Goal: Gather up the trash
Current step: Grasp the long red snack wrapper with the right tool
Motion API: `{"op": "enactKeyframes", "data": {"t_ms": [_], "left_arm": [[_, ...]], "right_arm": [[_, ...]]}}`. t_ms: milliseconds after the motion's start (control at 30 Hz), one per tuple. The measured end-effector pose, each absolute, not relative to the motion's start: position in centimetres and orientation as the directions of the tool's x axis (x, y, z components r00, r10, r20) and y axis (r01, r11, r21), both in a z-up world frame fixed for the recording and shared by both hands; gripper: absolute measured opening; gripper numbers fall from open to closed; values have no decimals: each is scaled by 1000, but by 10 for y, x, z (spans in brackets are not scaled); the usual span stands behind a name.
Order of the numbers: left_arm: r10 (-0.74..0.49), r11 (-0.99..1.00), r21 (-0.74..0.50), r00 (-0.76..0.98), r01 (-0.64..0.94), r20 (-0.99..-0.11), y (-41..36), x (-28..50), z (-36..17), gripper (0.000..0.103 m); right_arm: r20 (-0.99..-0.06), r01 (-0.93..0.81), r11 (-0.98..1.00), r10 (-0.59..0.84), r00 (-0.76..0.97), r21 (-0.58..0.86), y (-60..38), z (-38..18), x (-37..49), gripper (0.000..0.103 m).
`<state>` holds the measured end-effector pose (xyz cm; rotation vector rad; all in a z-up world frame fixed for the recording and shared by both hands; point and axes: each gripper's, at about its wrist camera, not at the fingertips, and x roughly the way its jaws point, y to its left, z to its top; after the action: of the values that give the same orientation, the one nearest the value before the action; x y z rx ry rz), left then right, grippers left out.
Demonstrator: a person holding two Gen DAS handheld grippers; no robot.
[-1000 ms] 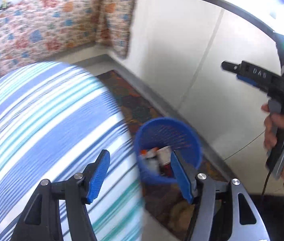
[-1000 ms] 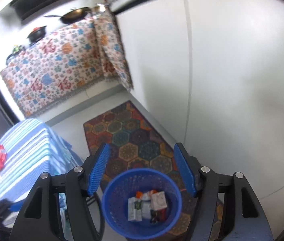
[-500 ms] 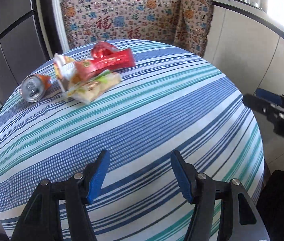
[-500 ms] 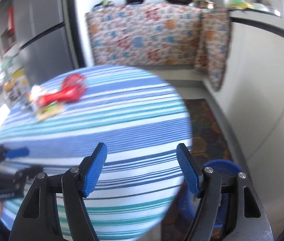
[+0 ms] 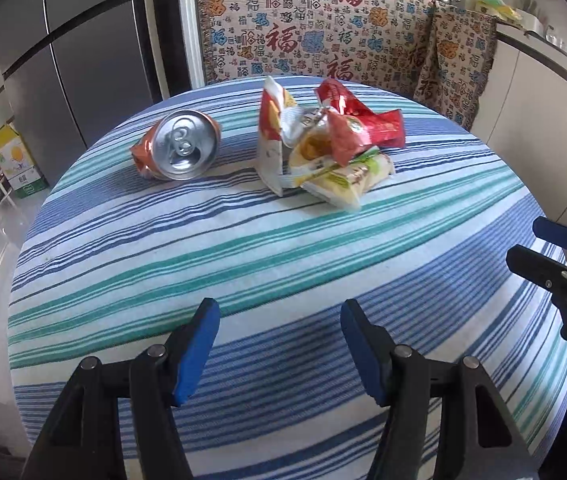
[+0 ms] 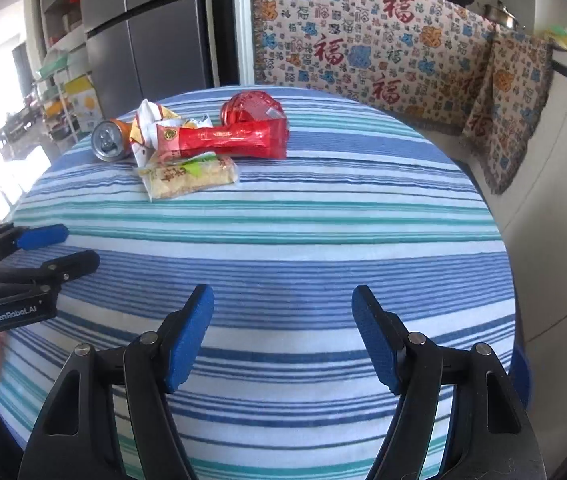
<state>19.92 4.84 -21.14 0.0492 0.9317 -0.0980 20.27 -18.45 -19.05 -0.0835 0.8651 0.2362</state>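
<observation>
Striped blue-and-teal tablecloth (image 5: 267,264) bearing uncollected crushed orange aluminium can (image 5: 181,146) beside crumpled snack-wrapper heap (image 5: 323,140) | left gripper (image 5: 275,344) hovering agape, empty | right view: flat yellow-green wrapper (image 6: 189,176) lying nearest; right gripper (image 6: 283,338) gaping, empty | all remaining.

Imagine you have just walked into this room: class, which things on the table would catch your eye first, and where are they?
A heap of bright snack wrappers lies on the far part of the round striped tablecloth, a long red one on top. Just to its left a crushed orange drinks can lies on its side, its silver top turned to the camera. Nearer, the open, empty left gripper and right gripper hover over the cloth.
</observation>
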Motion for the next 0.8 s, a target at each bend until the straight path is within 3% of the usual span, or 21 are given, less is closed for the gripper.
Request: {"op": "enactKeyframes", "data": {"t_ms": [133, 333, 567, 800], "left_arm": [[-44, 997, 7, 595, 82, -802, 56, 213, -217, 64], [-41, 997, 11, 605, 83, -795, 58, 219, -219, 74], [-39, 997, 13, 603, 81, -797, 53, 219, -220, 76], [-36, 997, 16, 603, 80, -797, 54, 220, -220, 77]], "right_arm": [[-764, -243, 969, 182, 619, 35, -165, -179, 223, 73], [-761, -203, 973, 214, 612, 110, -141, -161, 267, 73], [-810, -70, 958, 275, 518, 280, -125, -163, 329, 74], [-876, 109, 935, 269, 400, 337, -122, -185, 355, 78]]}}
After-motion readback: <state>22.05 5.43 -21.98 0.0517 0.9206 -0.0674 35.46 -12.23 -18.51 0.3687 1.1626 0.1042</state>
